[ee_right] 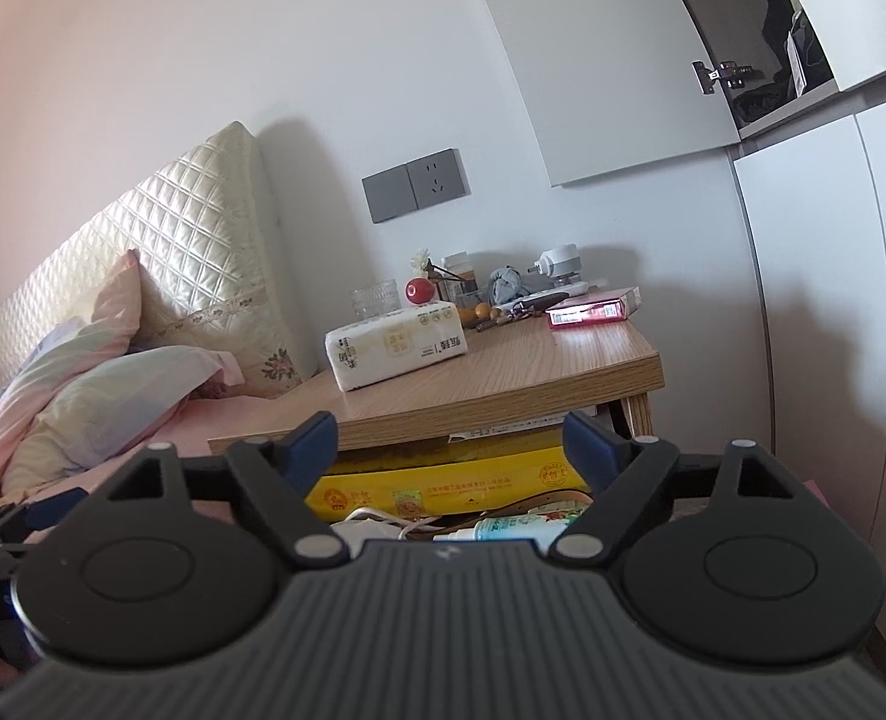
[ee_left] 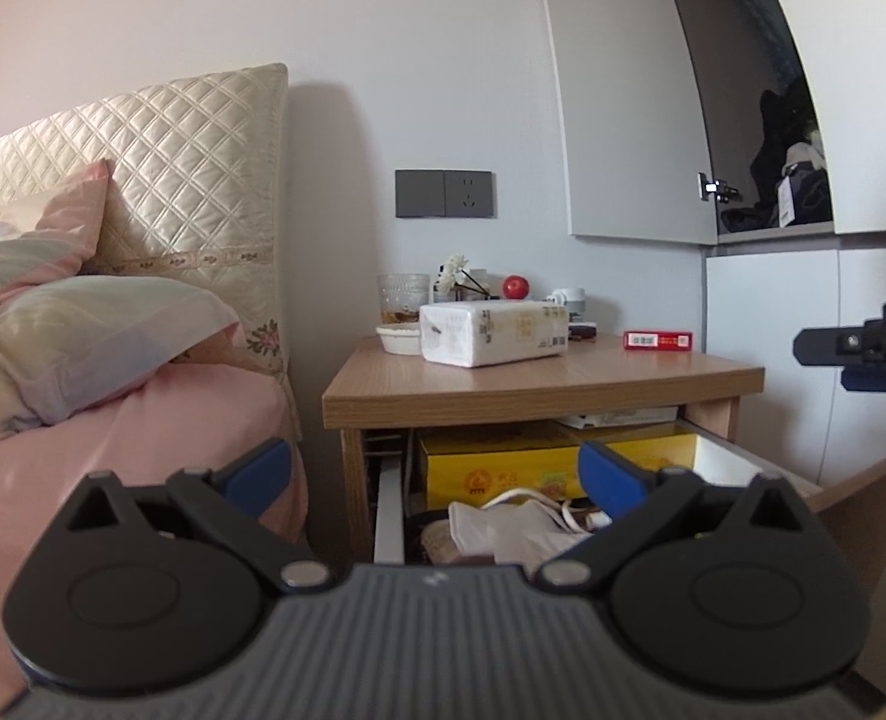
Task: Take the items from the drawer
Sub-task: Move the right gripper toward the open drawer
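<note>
Both grippers—left gripper (ee_left: pixel 434 474), right gripper (ee_right: pixel 448 441)—hover spread apart, empty, above the open wooden drawer (ee_left: pixel 862 498); descend squarely onto one loose item—the small white-and-green bottle (ee_right: pixel 502 529).

The drawer (ee_left: pixel 862 498) of the wooden bedside table is pulled open. Inside, a long yellow box (ee_left: pixel 496 468) lies at the back. In front of it lie a white cloth (ee_left: pixel 520 531), a white cable (ee_left: pixel 526 498) and a small white bottle (ee_right: pixel 508 529) on its side.

Drawer (ee_left: pixel 850 498) front cut off behind the left gripper (ee_left: pixel 437 474) — contents under the white cloth (ee_left: pixel 514 531) hidden.
</note>
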Demonstrator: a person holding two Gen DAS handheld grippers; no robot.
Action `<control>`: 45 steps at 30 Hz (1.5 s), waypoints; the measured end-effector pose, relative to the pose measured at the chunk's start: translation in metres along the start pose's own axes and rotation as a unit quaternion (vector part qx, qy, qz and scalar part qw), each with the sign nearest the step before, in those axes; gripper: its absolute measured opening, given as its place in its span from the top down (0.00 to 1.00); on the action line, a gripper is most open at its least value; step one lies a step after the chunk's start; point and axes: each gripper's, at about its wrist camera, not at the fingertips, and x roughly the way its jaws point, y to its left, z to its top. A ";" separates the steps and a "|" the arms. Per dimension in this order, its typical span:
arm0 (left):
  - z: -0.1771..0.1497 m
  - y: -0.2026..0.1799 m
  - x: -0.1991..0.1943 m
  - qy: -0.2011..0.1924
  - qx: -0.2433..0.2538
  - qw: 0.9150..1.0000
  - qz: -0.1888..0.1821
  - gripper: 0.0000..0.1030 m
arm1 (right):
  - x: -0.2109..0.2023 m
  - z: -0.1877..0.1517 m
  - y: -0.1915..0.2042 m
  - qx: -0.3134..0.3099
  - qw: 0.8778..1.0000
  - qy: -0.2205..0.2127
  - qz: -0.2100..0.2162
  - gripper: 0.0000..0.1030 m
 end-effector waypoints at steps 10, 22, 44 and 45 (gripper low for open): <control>-0.001 0.001 -0.002 0.002 -0.005 1.000 0.001 0.00 | 0.006 -0.006 0.002 0.017 1.000 0.010 -0.009 0.00; -0.002 0.008 -0.007 -0.002 -0.025 1.000 0.005 0.00 | 0.017 -0.013 0.018 0.006 0.999 0.023 -0.022 0.00; 0.003 0.017 -0.024 -0.016 -0.041 0.999 0.006 0.00 | 0.035 -0.017 0.032 0.021 0.995 0.083 0.056 0.00; 0.003 0.017 -0.026 -0.017 -0.039 0.999 0.001 0.00 | 0.038 -0.016 0.031 0.025 0.994 0.091 0.063 0.00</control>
